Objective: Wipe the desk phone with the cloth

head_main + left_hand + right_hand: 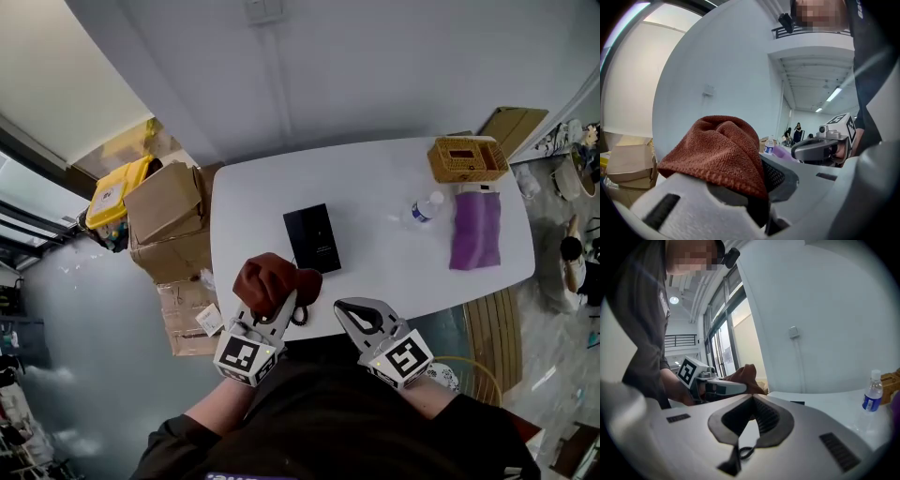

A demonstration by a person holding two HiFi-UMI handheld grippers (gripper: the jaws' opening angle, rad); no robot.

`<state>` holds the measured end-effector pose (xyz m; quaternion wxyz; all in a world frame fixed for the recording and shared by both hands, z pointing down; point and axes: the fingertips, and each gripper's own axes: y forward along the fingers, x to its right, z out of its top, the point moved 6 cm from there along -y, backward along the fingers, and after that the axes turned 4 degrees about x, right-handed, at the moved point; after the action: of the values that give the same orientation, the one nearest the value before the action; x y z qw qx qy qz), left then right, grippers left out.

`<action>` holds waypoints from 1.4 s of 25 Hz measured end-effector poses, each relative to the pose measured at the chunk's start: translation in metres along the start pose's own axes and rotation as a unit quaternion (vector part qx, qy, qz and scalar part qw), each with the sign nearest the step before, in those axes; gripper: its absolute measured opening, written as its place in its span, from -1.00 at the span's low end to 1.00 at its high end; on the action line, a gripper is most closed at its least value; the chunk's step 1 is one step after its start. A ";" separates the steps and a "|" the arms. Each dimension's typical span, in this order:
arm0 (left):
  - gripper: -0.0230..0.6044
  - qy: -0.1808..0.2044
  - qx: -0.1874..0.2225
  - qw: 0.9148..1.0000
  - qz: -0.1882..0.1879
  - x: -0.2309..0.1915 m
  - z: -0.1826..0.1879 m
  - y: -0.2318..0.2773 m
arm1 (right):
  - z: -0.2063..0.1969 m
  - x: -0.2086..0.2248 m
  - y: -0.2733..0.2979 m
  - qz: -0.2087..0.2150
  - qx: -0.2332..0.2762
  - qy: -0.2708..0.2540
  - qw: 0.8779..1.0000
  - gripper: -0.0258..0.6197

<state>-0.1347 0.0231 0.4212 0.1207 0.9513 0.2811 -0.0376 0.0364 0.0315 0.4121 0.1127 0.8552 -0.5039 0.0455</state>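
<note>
Pinching cloth [270, 281] w/ L gripper [287, 306] jaws, tips hidden, R gripper [343, 310] jaws pressed together, desk phone [312, 238] nearby

Cloths: 2. 1 rust-red cloth [270, 279] at near table edge, 1 purple cloth [476, 230] on the right.
Desk phone [312, 238]: 1, black, mid-table.
Water bottle [424, 210]: 1, blue label.
Wicker basket [467, 158]: 1, far right corner.
Table [375, 178]: 1, white.
Grippers: 2, i.e. left gripper [281, 309] and right gripper [354, 311], w/ 1 marker cube each.
Cardboard boxes [167, 202]: at least 2, stacked left of table; exact no. unclear.
Yellow container [117, 192]: 1, far left.
Bystander [567, 258]: 1, right of table.
Distant ppl [797, 132] in left gripper view: too small to count.
</note>
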 end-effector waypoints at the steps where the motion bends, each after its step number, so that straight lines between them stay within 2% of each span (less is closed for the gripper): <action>1: -0.75 0.000 -0.001 1.000 0.005 -0.004 -0.001 0.007 | -0.001 0.005 0.001 0.003 -0.002 0.002 1.000 -0.84; 10: -0.75 0.009 -0.005 0.999 0.041 -0.042 -0.006 0.060 | -0.013 0.040 0.005 0.011 -0.025 0.015 1.000 -0.84; 28: -0.75 0.008 -0.039 0.998 0.053 -0.104 -0.059 0.143 | -0.026 0.065 0.012 0.006 -0.067 0.016 0.998 -0.84; 35: -0.75 0.021 -0.091 0.994 0.052 -0.114 -0.089 0.160 | -0.038 0.062 0.008 0.005 -0.077 0.025 0.997 -0.84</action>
<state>-0.1429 -0.1450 0.5563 0.2023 0.9504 0.2357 0.0144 0.0608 -0.0164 0.4623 0.1909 0.8399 -0.5072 0.0283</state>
